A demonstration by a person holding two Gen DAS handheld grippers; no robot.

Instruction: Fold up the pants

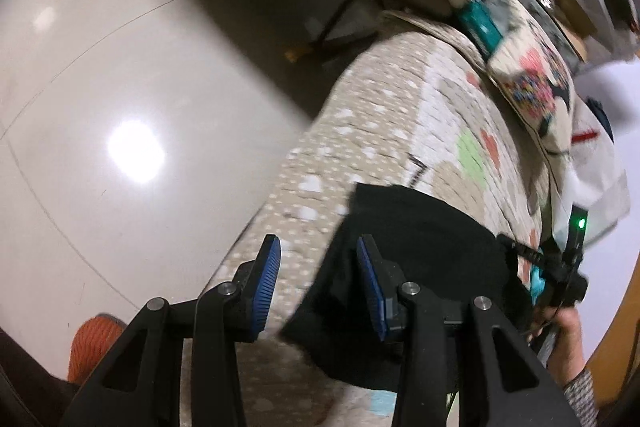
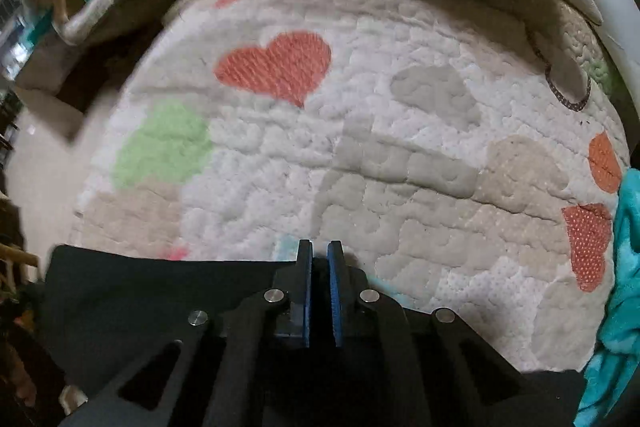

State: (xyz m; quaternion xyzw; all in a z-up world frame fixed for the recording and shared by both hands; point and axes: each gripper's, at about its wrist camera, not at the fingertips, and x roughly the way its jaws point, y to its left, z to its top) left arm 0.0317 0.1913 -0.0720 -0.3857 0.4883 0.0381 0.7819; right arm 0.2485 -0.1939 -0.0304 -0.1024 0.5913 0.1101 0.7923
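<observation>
Left wrist: left gripper jaws apart over the black pants edge on the quilt, gripping nothing | Right wrist: right gripper jaws together at the pants edge, cloth between unclear | Risk: one-sided lift could skew the fold.

The left tool is pointing steeply downward with its blue pads standing apart, gripping nothing. The right tool is aiming almost straight down, its pads nearly together. A hand is gripping its handle.
</observation>
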